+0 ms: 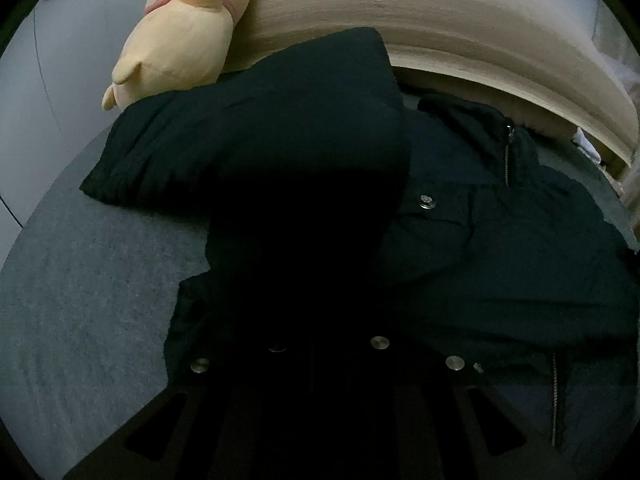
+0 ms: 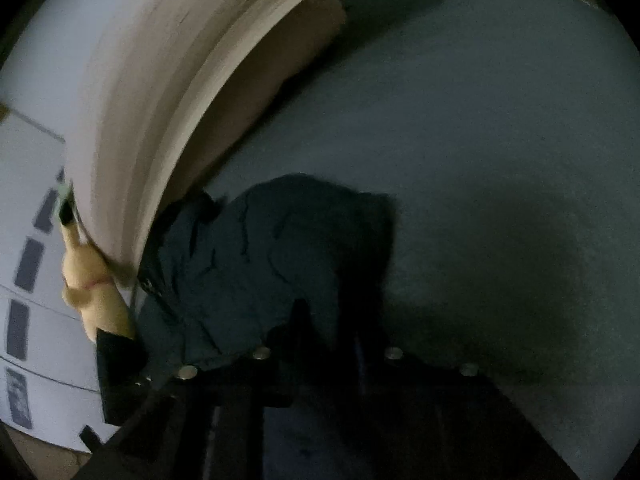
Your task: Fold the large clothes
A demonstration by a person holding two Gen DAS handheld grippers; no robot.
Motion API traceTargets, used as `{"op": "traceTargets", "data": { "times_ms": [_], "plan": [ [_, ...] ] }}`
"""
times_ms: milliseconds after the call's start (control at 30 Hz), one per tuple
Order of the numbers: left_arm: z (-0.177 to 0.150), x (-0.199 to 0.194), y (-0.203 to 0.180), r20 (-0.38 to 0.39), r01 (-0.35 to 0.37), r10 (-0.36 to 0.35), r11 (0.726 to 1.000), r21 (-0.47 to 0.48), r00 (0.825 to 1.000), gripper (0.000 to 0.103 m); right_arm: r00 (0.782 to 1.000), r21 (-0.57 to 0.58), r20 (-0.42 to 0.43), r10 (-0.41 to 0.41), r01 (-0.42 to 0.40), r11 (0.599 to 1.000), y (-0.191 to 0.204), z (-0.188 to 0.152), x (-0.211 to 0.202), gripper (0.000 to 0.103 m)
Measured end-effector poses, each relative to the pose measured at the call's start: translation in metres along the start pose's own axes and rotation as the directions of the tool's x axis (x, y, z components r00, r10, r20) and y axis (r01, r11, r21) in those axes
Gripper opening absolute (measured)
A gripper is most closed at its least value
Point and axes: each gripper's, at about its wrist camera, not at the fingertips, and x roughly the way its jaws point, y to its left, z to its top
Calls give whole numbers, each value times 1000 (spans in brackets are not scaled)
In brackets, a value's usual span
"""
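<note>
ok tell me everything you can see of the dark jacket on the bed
The jacket is dark, nearly black, of padded, matte-looking fabric. It has a metal zip, a silver snap button and a hood-like collar. It lies spread on the grey bed cover, one sleeve folded across its front. A yellow plush toy touches that sleeve by the wooden headboard.

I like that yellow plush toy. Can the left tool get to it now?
Probably not right away. The left tool is buried in the dark jacket, whose raised sleeve lies between it and the yellow plush toy.

There was one dark jacket (image 1: 460,248), apparently one snap button (image 1: 427,201) on it, and one yellow plush toy (image 1: 188,36) beside it.
</note>
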Motion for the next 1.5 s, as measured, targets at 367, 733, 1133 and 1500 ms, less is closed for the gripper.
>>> {"op": "traceTargets", "data": {
  "times_ms": [367, 733, 1133, 1500],
  "plan": [
    [-1, 18, -14, -1, -53, 53, 997, 60, 999, 14, 953, -215, 100, -287, 302, 929, 44, -18, 6, 40],
    [-2, 13, -20, -14, -67, 69, 994, 82, 998, 14, 976, -364, 166, -140, 193, 911, 98, -80, -15, 80],
    [8, -45, 17, -31, 255, -254, 966, 31, 967, 77, 942, -338, 294, -160, 260, 904, 89, -105, -45, 98],
    [29, -3, 198, 152, 464, -472, 663, -587, 868, 79, 875, -153, 336, -349, 416, 896, -13, -105, -53, 100]
  ]
}}
